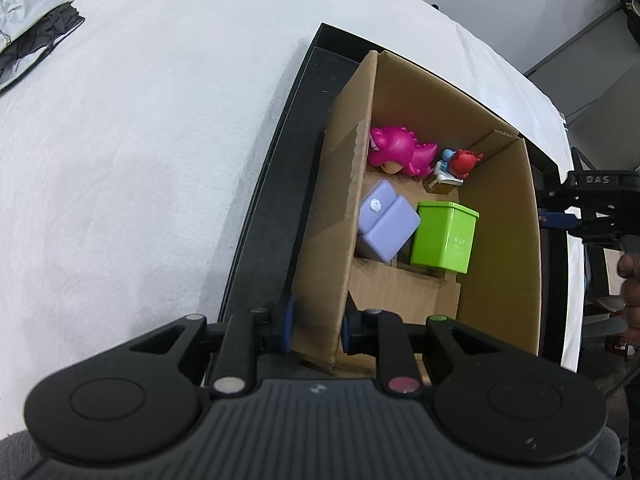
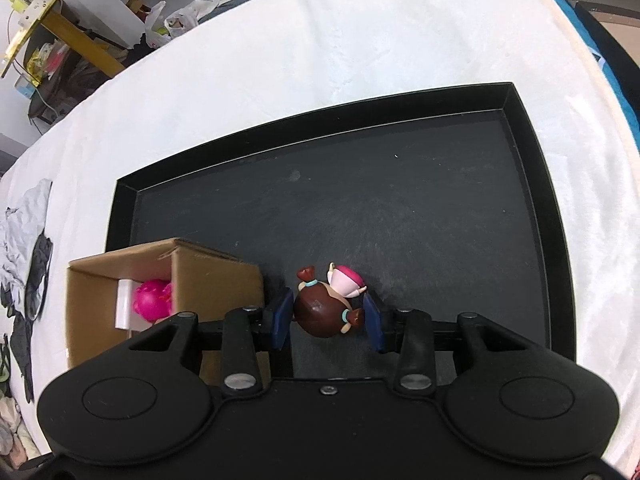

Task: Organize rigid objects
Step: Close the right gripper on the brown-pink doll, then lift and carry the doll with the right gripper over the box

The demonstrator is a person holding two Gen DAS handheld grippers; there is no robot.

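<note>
In the left wrist view a cardboard box (image 1: 500,216) stands in a black tray (image 1: 276,184). It holds a pink figure (image 1: 396,152), a small red and blue figure (image 1: 456,166), a lilac block (image 1: 386,222) and a green tin (image 1: 444,236). My left gripper (image 1: 316,330) is shut on the box's near left wall. In the right wrist view my right gripper (image 2: 326,320) is shut on a brown-haired doll figure (image 2: 324,306) just above the tray floor (image 2: 400,208), to the right of the box (image 2: 208,276).
The tray sits on a white cloth-covered table (image 1: 140,140). Crumpled grey and black fabric (image 2: 28,240) lies on the cloth to the left. Shelves, bags and clutter (image 2: 80,40) stand beyond the table's far edge.
</note>
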